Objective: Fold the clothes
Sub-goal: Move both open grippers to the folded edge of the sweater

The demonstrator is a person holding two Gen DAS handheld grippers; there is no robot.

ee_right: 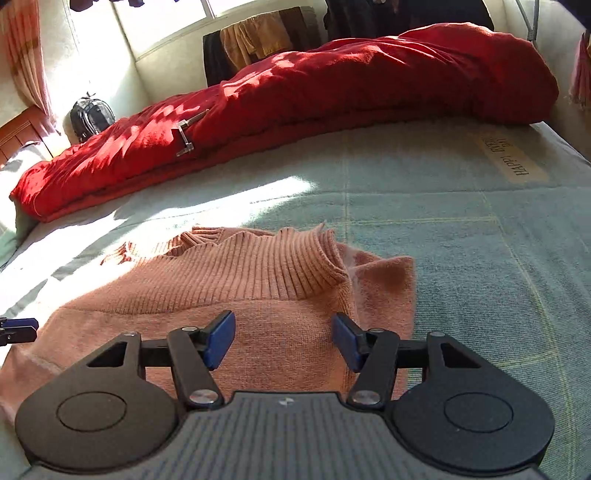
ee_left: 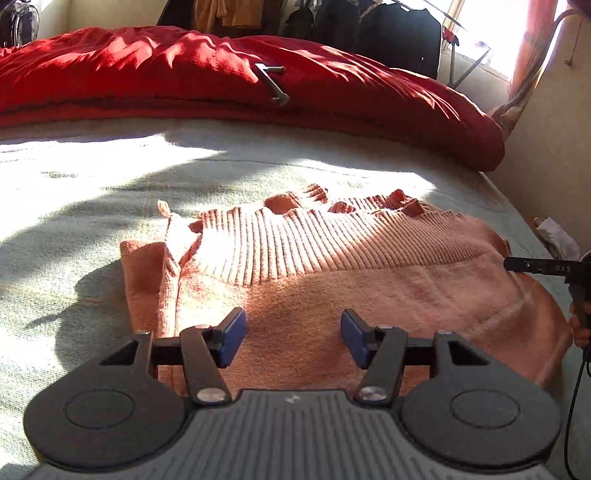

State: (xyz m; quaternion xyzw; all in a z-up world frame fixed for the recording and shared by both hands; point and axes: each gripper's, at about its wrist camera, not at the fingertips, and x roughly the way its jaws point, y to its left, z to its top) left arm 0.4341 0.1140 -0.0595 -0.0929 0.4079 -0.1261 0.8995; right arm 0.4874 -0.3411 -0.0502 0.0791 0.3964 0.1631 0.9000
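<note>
Left wrist view: left gripper point(ee_left: 292, 338) is seen with jaws apart, nothing between the blue pads point(ee_left: 232, 338), which hang over the near part of the pink sweater point(ee_left: 332, 280). Whether the pads touch the knit cannot be told. Sweater is laid flat on the pale green bed cover point(ee_left: 74, 206), folded, ribbed hem band running across its far side, a folded sleeve edge at its left. Red duvet point(ee_left: 221, 85) is bunched along the far edge of the bed, a small metal bracket point(ee_left: 275, 83) lying on it. Right gripper point(ee_left: 532, 267) is seen side-on at the sweater's right edge; a fingertip of the person's hand point(ee_left: 580, 330) shows below it. Dark clothes point(ee_left: 388, 33) hang behind the bed.

Right wrist view: right gripper point(ee_right: 283, 341) is seen with jaws apart, empty, over the sweater's point(ee_right: 258, 295) near right part. Ribbed band is folded over the plain knit; sweater's right edge lies just past the right pad. Bed cover point(ee_right: 461, 258) is bare to the right. Duvet point(ee_right: 332, 81) lies along the far edge, bracket point(ee_right: 184, 138) on it. Left gripper's tip point(ee_right: 18, 328) shows at the sweater's left edge. A backpack point(ee_right: 90, 116) sits in the far left corner beside the bed.
</note>
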